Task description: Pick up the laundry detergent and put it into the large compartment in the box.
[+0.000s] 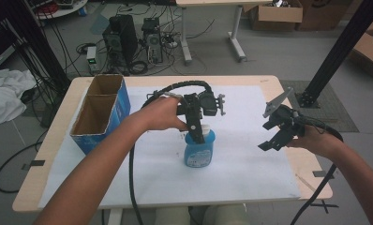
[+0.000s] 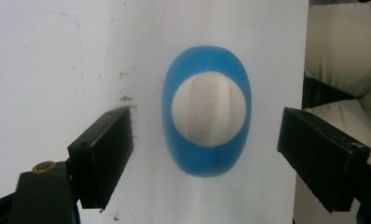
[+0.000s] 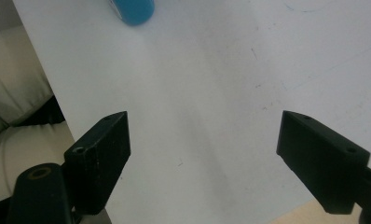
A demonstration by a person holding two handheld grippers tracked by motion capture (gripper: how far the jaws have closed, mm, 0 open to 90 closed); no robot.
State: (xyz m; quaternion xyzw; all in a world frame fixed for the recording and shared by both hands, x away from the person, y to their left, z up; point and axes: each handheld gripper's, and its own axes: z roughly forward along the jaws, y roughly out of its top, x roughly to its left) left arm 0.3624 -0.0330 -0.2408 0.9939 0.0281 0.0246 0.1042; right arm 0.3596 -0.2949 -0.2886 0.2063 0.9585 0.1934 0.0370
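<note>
1 smooth blue plastic bottle with a round white cap stands upright mid-table on the white sheet, right under the left gripper, whose jaws gape wide either side without touching. the right gripper, jaws also wide and empty, hovers well apart to the right; 1 blue cardboard box with 2 open compartments sits at far left.

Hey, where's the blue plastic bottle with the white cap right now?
In the high view, the blue plastic bottle with the white cap stands upright near the middle of the white table sheet, right of the blue cardboard box, directly under the open left claw.
</note>
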